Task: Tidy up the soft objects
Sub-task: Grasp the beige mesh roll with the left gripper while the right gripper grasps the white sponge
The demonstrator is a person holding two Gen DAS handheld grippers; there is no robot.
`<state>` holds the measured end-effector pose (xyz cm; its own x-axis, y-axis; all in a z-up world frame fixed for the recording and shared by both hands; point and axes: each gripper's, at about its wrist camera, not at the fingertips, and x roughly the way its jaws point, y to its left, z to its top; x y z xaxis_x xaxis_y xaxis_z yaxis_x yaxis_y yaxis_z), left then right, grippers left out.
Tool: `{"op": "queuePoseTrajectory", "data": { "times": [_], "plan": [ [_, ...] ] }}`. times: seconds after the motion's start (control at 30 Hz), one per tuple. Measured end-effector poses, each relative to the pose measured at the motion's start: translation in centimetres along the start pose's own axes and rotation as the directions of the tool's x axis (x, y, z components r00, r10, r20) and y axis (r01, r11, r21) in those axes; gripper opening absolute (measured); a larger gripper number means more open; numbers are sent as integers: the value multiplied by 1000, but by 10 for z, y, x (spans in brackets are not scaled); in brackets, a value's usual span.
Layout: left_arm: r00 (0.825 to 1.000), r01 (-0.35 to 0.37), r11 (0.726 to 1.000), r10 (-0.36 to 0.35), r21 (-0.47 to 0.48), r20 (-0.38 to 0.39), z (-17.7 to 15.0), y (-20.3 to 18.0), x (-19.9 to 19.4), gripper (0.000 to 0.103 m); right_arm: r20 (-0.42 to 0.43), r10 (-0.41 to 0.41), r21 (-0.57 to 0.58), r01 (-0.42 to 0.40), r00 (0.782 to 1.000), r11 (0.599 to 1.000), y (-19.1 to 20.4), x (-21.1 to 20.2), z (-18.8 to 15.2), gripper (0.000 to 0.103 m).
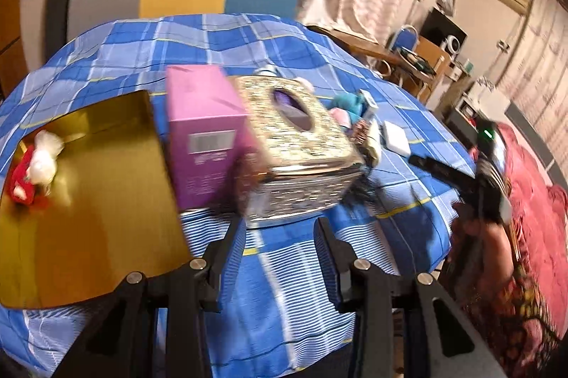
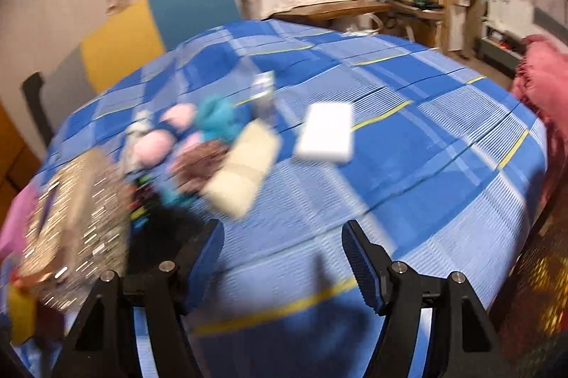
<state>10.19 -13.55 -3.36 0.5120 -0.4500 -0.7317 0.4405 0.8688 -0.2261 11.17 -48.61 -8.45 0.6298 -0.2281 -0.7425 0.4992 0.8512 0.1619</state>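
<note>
Bed covered by a blue plaid sheet [image 1: 305,48] with pale blue squares and thin yellow lines. On it, at left in the left wrist view: gold tray [image 1: 99,200], holding a red and white plush toy [image 1: 33,165] near its left edge. Just right of the tray, a purple box [image 1: 206,133] stands upright. Beside that, touching or nearly so, a glittery silver tissue box [image 1: 301,143], oval slot on top. Farther right, a loose cluster: teal soft toy [image 2: 216,120], pink soft items [image 2: 156,143], a brown fuzzy piece [image 2: 202,161], a cream flat pad [image 2: 241,172]. A white flat block [image 2: 326,133] lies apart, right of the cluster. Motion blur; finer detail unreadable.
</note>
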Motion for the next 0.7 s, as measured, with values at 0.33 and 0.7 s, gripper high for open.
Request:
{"op": "queuePoseTrajectory", "data": {
  "times": [0.33,0.7],
  "plan": [
    [1000,18,994,-16,112,-26,15,-58,24,40,-92,-55,120,65,994,991,-41,92,76,76],
    [999,12,989,-4,149,-53,29,-79,47,40,-131,-83,36,88,988,995,-20,129,81,81]
  ]
}}
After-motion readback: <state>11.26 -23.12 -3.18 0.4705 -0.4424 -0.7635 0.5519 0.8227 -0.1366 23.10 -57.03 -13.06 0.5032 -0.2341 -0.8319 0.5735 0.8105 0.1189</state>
